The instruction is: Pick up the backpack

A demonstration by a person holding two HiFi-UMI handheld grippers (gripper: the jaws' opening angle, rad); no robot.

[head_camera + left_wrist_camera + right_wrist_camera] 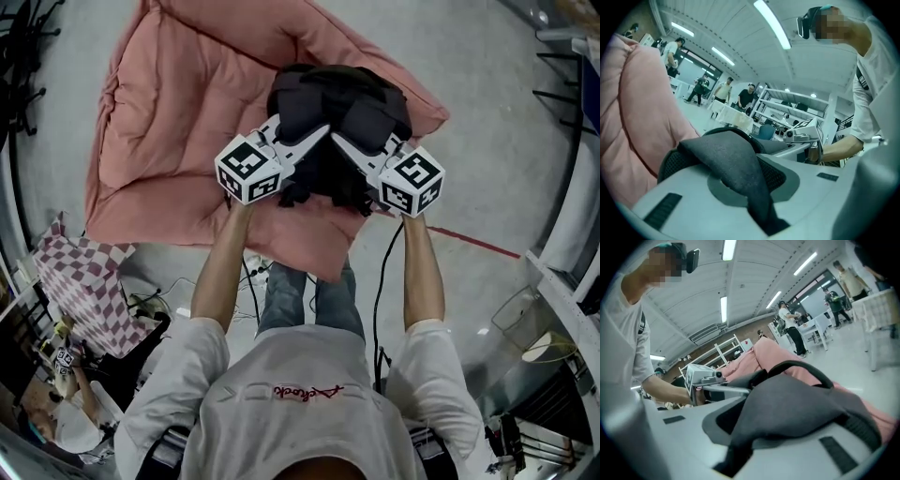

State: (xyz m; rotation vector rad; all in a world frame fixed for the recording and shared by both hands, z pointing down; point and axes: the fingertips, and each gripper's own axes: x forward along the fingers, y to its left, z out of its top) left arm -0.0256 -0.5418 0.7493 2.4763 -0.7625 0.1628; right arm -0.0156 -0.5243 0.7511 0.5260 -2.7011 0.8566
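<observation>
The black backpack (337, 112) sits at the near right edge of the pink cushion (169, 122), which lies on the floor (487, 131). Whether the bag is clear of the cushion yet, you can't tell from above. You've got it from both sides, prob. so the load is shared and the bag doesn't swing or tip as it comes up. Your left gripper (302, 145) comes in from the left and your right gripper (361, 159) from the right, tips nearly meeting over the bag's near side. Left gripper view: jaws clenched w/ a fold of grey padded strap (736, 168) pinched between them, mesh showing either side. Right gripper view: same story — jaws clamped on a grey fabric fold (787, 413), w/ a dark carry loop (801, 364) arching just behind. Both grips are on soft fabric, not a rigid part — expect some sag.
</observation>
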